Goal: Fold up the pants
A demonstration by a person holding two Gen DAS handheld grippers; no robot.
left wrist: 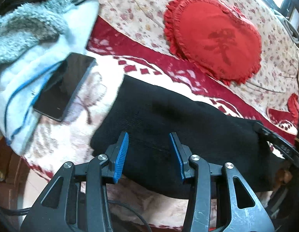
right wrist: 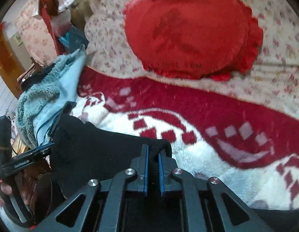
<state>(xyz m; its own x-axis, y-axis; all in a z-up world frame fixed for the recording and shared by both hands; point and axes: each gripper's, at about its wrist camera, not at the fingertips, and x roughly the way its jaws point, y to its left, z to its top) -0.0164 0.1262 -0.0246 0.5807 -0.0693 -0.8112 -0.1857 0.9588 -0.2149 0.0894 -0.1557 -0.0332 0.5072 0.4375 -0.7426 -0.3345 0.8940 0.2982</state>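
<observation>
Black pants lie folded across a red and white blanket on a bed. My left gripper hangs open over their near edge, blue pads apart, with nothing pinched between them. In the right wrist view the pants stretch off to the left, and my right gripper is shut on their right-hand corner, with black cloth showing between its blue pads. The right gripper's dark body peeks in at the left wrist view's right edge. The left gripper and the hand holding it show at the right wrist view's left edge.
A black phone rests on a white and fluffy blue-grey garment left of the pants. A red heart-shaped pillow lies beyond on a floral sheet. A second red cushion sits at the right.
</observation>
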